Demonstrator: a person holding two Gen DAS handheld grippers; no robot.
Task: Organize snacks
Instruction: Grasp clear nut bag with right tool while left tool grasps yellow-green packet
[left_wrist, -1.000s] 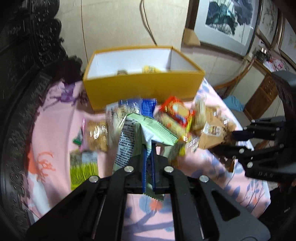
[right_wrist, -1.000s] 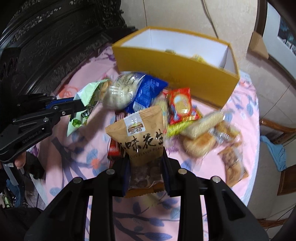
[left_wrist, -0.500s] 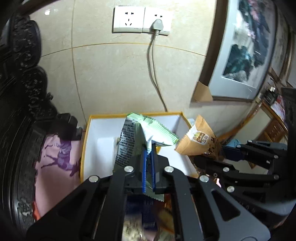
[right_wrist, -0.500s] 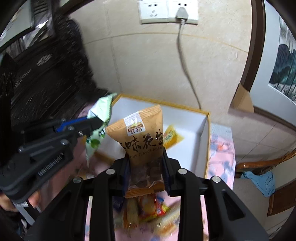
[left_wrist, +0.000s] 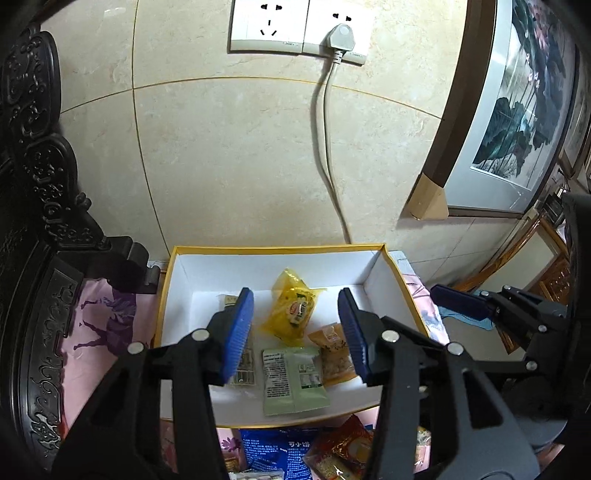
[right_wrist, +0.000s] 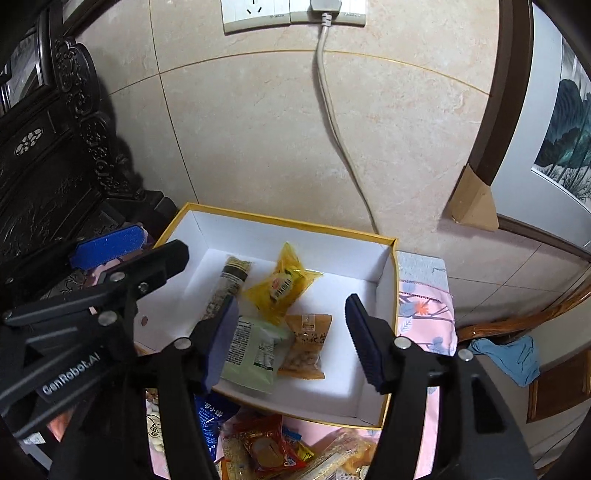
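A yellow box (left_wrist: 406, 291) with a white inside (right_wrist: 384, 273) stands against the wall. In it lie a green packet (left_wrist: 293, 380) (right_wrist: 255, 354), a brown peanut packet (left_wrist: 332, 354) (right_wrist: 306, 345), a yellow packet (left_wrist: 293, 308) (right_wrist: 280, 288) and a long dark bar (right_wrist: 229, 284). My left gripper (left_wrist: 295, 328) is open and empty above the box. My right gripper (right_wrist: 291, 339) is open and empty above the box too. Each gripper shows at the side of the other view: the right (left_wrist: 465, 301), the left (right_wrist: 122, 247).
More snack packets lie on the pink flowered cloth in front of the box: a blue one (left_wrist: 273, 454) and a red one (right_wrist: 266, 446). A carved dark wood piece (left_wrist: 40, 221) stands left. A cable (left_wrist: 328, 147) hangs down the tiled wall. A framed picture (left_wrist: 517, 110) leans right.
Both grippers carried their packets from the table pile to over the box and opened. The green packet and the brown peanut packet now lie inside the box.
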